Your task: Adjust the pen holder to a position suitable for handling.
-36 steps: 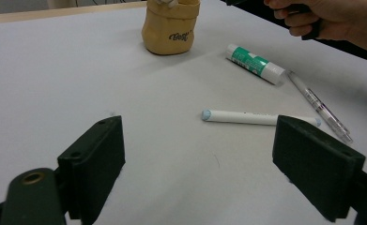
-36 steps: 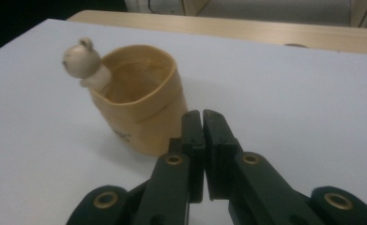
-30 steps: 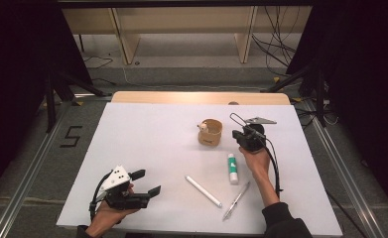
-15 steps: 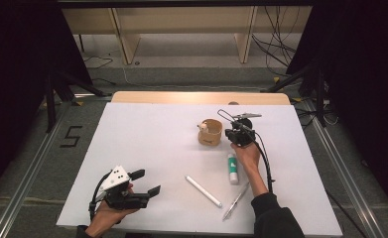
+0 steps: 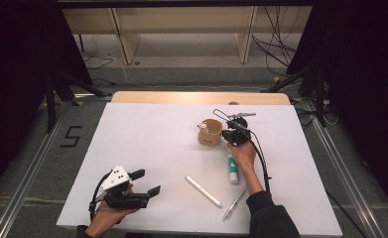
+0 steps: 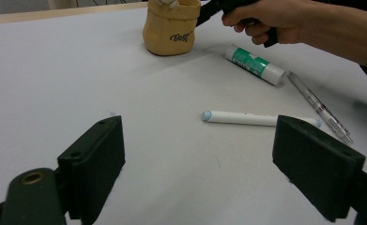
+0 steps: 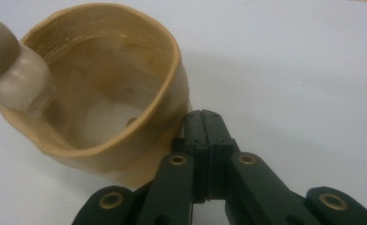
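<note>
A tan soft pouch [image 5: 211,135] stands open on the white table [image 5: 147,134], with a white, grey-capped item [image 5: 202,128] leaning in it. My right gripper [image 5: 227,135] is shut, its tips against the pouch's right outer wall. In the right gripper view the shut right gripper [image 7: 203,123] presses beside the pouch [image 7: 125,140], and nothing shows between the jaws. My left gripper [image 5: 147,182] rests open near the front left. In the left gripper view the left gripper [image 6: 200,140] stands wide open and empty, facing a white marker [image 6: 258,118].
A green-and-white glue stick [image 5: 232,169], the white marker [image 5: 203,191] and a clear pen [image 5: 234,203] lie on the table in front of the pouch. The person's right forearm [image 5: 248,171] lies beside the glue stick. A wooden strip [image 5: 201,97] borders the far edge.
My right gripper has moved left and come up against the pouch's side. The left gripper has stayed where it was.
</note>
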